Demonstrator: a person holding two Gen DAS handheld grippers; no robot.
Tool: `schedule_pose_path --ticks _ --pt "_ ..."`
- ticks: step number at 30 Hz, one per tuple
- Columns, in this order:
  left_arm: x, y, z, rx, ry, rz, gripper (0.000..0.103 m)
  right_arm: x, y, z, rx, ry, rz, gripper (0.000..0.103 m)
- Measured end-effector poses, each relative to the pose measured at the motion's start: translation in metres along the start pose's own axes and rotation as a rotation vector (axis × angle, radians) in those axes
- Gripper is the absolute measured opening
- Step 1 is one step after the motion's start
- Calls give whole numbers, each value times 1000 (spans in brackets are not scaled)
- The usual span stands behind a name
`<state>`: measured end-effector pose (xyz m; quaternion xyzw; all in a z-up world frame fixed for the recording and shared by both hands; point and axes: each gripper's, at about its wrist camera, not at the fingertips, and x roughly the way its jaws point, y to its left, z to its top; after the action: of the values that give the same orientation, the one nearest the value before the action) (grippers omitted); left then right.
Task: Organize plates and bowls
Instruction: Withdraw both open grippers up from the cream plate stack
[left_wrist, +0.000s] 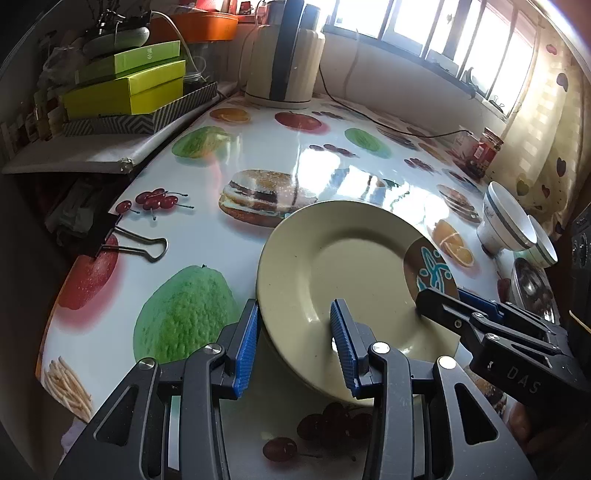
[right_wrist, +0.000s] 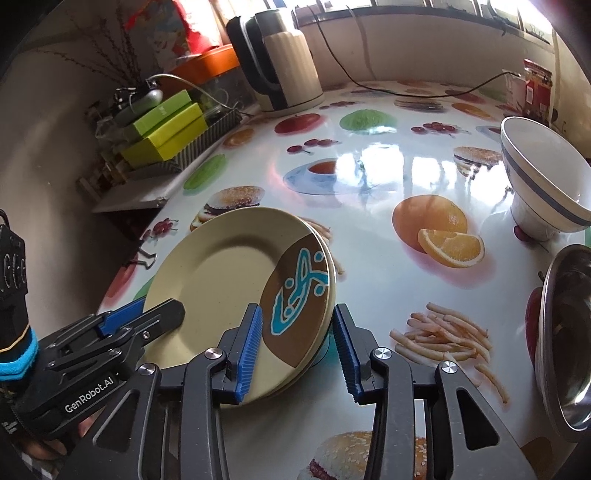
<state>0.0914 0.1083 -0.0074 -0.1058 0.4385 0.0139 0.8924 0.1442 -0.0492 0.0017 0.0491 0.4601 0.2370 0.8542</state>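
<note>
A beige plate (left_wrist: 343, 266) with a brown and teal patch lies on another plate in a stack on the fruit-print table; it also shows in the right wrist view (right_wrist: 221, 273). My left gripper (left_wrist: 293, 343) is open, its jaws astride the near rim of the plates. My right gripper (right_wrist: 297, 347) is open, its jaws astride the rim by the brown patch. Each gripper shows in the other's view: the right gripper (left_wrist: 436, 306) and the left gripper (right_wrist: 155, 314). A white bowl (right_wrist: 546, 181) with a grey band and a steel bowl (right_wrist: 565, 343) stand to the right.
A cream kettle (right_wrist: 288, 66) with its cord stands at the back of the table (right_wrist: 369, 177). Green boxes (left_wrist: 129, 85) are stacked on a shelf at the left. A binder clip (left_wrist: 136, 240) lies at the table's left edge. A red jar (left_wrist: 487, 147) stands by the curtain. A second white bowl (left_wrist: 543, 243) sits behind the first.
</note>
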Motion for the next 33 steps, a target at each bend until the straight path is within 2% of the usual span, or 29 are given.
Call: schedule_pose_path --ticks 11,20,23,25,27,33 --pt "11 0 16 3 3 14 40 11 -2 16 2 -3 -11 39" --pt "5 0 17 5 16 28 40 11 -2 23 7 -3 -14 39" --pt "-3 0 17 -1 9 45 40 4 -1 24 -2 -18 -45 40" --pt "-9 -3 18 5 0 47 40 -2 -3 24 -3 -29 -51 46" --pt "-13 -10 20 22 -6 38 40 -10 -7 23 5 -41 -61 50" --pt "-21 -38 28 82 -23 0 40 -39 -24 24 51 -89 -101 52"
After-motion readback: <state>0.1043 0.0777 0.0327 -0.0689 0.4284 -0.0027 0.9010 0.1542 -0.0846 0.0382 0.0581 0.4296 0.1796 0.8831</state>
